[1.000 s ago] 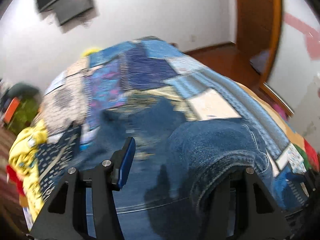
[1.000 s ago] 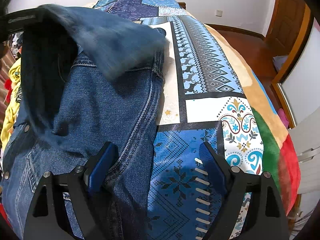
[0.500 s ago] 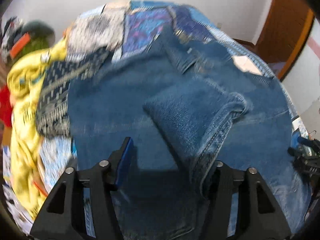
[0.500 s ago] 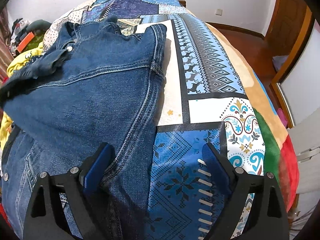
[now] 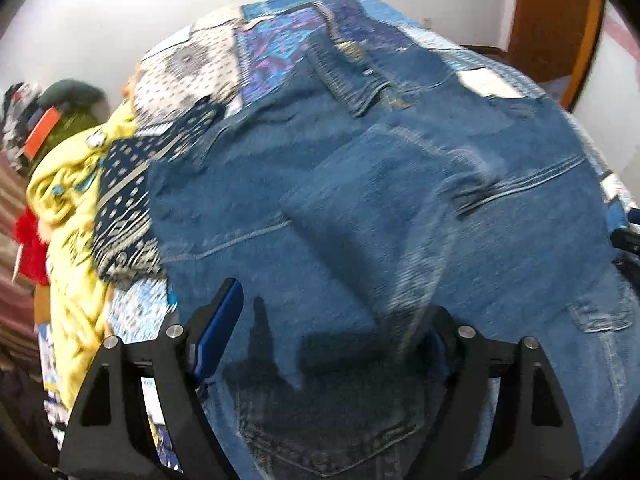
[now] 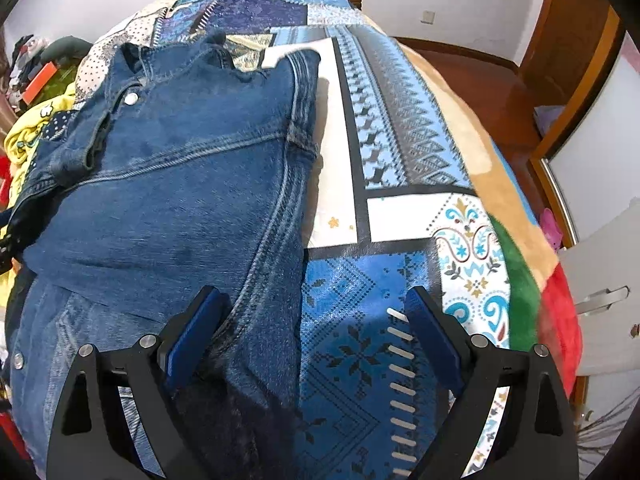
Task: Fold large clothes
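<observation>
A blue denim jacket lies on the patchwork bedspread, its collar at the far end and its right side folded in along a straight edge. In the left wrist view the jacket fills the middle, with a sleeve laid across its back. My left gripper is open just above the jacket's near part; the sleeve's cuff drapes by its right finger. My right gripper is open over the jacket's right edge, its left finger on the denim, its right finger above the bedspread.
Yellow and red clothes are heaped at the bed's left side. A wooden door and wood floor lie beyond the bed on the right. A white cabinet stands close at the right.
The raised sleeve has come down across the jacket's back. My left gripper has drawn back toward the near end, and the cuff has slipped out of it. My right gripper has stayed put.
</observation>
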Demonstrator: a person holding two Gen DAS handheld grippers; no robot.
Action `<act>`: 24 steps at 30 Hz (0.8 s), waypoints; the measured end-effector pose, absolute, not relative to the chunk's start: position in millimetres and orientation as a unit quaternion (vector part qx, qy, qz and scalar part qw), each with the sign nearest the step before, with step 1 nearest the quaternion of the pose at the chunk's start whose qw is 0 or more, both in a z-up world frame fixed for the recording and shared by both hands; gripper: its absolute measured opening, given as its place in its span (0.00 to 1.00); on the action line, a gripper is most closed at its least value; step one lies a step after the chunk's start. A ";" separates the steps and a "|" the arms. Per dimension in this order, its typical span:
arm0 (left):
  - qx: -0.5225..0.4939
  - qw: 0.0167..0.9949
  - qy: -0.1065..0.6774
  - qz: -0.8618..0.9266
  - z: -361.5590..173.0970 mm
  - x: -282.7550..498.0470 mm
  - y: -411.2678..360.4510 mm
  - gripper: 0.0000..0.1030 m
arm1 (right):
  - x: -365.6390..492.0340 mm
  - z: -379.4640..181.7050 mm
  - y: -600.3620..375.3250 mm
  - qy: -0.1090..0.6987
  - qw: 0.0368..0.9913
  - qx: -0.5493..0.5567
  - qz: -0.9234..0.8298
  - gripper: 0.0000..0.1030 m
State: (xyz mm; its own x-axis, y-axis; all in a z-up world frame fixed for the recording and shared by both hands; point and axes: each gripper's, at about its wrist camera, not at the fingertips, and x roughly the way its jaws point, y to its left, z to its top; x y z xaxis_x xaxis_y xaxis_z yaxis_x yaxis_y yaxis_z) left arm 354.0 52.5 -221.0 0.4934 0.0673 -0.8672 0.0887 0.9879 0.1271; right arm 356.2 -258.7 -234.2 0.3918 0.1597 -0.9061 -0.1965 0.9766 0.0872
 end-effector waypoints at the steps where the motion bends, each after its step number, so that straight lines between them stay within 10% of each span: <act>1: 0.077 0.861 0.502 -0.013 -218.9 357.0 49.6 0.77 | 355.4 -230.0 -258.1 0.537 0.837 -0.016 0.110 0.88; 14: 0.138 0.860 0.492 0.006 -227.2 407.8 15.5 0.84 | 366.9 -226.8 -217.8 0.525 0.838 -0.018 0.146 0.89; 24: 0.019 0.878 0.468 0.104 -207.0 378.2 126.4 0.84 | 371.9 -247.8 -218.9 0.560 0.813 0.001 0.160 0.89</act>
